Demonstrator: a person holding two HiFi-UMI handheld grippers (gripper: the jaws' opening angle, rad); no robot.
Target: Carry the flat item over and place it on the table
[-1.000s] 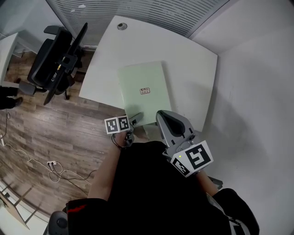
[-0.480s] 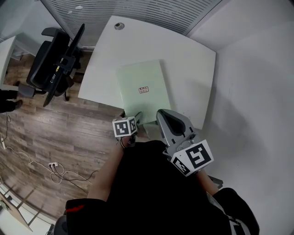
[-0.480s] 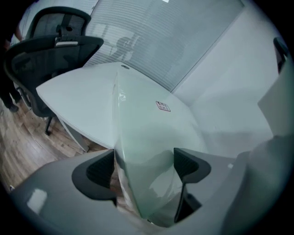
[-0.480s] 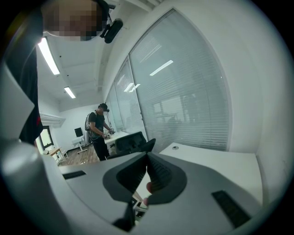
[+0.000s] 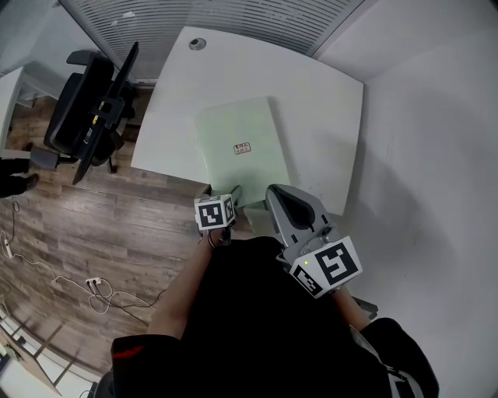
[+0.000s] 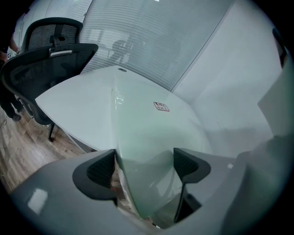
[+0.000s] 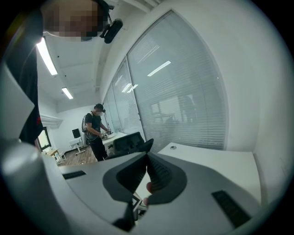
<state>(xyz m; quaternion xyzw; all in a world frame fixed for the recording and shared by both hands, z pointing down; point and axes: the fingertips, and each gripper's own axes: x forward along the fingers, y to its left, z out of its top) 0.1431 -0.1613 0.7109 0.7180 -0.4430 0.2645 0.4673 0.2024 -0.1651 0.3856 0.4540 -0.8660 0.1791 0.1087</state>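
Left gripper [image 6: 144,167], jaws apart around the near corner of the pale green sheet [image 6: 147,128] lying on the white table [image 6: 78,101], may drag it off the near edge in pulling away, while the right gripper [image 7: 147,170] has its jaws together, empty.

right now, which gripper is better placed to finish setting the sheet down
Left gripper: its jaws straddle the sheet's near edge over the table. Right gripper is shut, off the sheet.

On my feed, wood-plank floor [image 5: 78,225], black office chair [image 5: 85,101] on it, white table [image 5: 327,101] in the corner, plain white wall [image 5: 428,171], slatted blinds [image 5: 233,15], ceiling strip lights [image 7: 46,56] lit.
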